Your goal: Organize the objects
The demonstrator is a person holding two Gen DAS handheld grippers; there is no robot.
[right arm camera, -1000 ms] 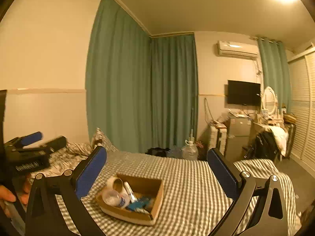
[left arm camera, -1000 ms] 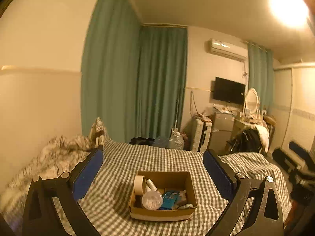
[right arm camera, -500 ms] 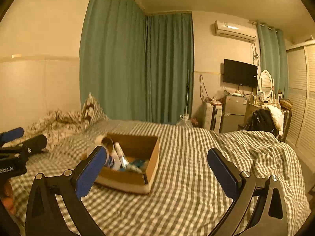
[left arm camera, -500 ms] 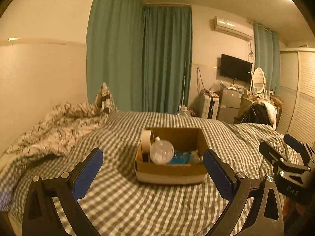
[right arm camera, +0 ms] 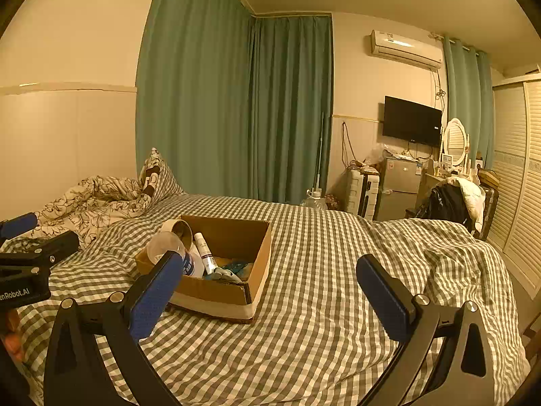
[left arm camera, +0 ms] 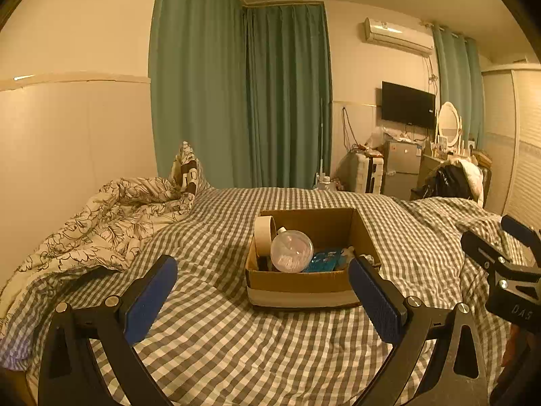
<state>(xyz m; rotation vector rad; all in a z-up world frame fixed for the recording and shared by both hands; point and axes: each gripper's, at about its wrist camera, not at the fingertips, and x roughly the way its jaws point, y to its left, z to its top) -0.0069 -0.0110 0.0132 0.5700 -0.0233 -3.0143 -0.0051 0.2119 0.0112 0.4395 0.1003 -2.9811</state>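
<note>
An open cardboard box (left arm camera: 304,286) (right arm camera: 216,292) sits on the checked bedspread (left arm camera: 257,348). Inside it are a roll of tape (left arm camera: 264,237), a clear round container (left arm camera: 291,251), a blue packet (left arm camera: 324,260) and a white tube (right arm camera: 204,249). My left gripper (left arm camera: 263,299) is open and empty, just in front of the box. My right gripper (right arm camera: 270,296) is open and empty, in front of the box and to its right. The right gripper's body shows at the left wrist view's right edge.
A rumpled floral duvet (left arm camera: 101,216) and a pillow (left arm camera: 187,172) lie at the bed's left by the wall. Green curtains (left arm camera: 243,101) hang behind. A fridge (right arm camera: 399,187), TV (right arm camera: 412,125), dresser with mirror and a chair with clothes (right arm camera: 453,203) stand at the right.
Both grippers have dropped lower and come closer to the box, which looms larger. Both stay open.
</note>
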